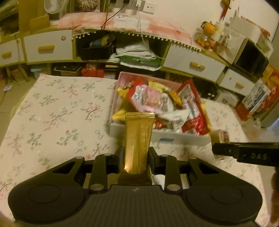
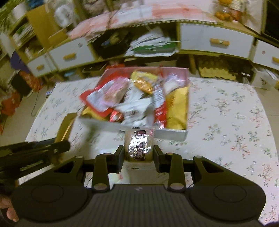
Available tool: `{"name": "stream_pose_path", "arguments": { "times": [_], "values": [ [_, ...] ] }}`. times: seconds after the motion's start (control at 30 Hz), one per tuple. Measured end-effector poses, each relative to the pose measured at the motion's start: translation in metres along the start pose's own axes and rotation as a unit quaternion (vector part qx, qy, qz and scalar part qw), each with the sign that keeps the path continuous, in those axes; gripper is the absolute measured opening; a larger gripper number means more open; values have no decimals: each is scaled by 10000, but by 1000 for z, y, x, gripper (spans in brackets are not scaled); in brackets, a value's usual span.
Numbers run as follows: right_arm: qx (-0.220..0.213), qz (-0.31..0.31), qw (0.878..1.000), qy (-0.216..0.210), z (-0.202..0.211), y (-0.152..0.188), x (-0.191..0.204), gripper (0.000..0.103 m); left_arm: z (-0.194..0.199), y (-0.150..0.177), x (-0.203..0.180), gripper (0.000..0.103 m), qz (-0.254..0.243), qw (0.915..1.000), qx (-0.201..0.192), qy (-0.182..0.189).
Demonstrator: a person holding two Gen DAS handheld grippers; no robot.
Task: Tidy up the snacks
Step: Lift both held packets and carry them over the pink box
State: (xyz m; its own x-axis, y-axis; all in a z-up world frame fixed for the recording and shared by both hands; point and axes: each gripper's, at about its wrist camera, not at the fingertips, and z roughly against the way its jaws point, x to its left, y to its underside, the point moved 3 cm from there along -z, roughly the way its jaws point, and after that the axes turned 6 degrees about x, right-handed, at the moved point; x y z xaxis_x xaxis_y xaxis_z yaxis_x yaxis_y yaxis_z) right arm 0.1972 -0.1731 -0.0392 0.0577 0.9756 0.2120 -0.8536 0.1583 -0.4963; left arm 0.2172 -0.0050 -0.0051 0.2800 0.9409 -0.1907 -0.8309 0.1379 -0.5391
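Gold-foil snack bar (image 1: 138, 139) being pinched upright, lengthwise, in narrowly-set left gripper (image 1: 136, 157), clear-wrapped snack (image 2: 139, 146) likewise clamped in right gripper (image 2: 139, 155), both hovering just short of crammed snack box (image 1: 157, 137), probably awaiting drop-in.

A floral cloth (image 1: 52, 108) is covering the table; white drawers (image 1: 48, 46) and a cluttered shelf (image 1: 122, 50) are lining the wall (image 1: 183, 10) in warm light.
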Motion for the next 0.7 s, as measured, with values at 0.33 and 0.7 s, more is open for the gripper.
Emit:
{"name": "stream_pose_path", "arguments": {
  "times": [0.33,0.7],
  "values": [
    [-537,-834,9949,-168,-7,-49,-53,31,-25,-60,-6,34,343,9954,-272,849],
    [-572,-587,9966,-5,-49,-91,-78,31,-80,-114,-27,34,249,9928,-335,1127]
  ]
}}
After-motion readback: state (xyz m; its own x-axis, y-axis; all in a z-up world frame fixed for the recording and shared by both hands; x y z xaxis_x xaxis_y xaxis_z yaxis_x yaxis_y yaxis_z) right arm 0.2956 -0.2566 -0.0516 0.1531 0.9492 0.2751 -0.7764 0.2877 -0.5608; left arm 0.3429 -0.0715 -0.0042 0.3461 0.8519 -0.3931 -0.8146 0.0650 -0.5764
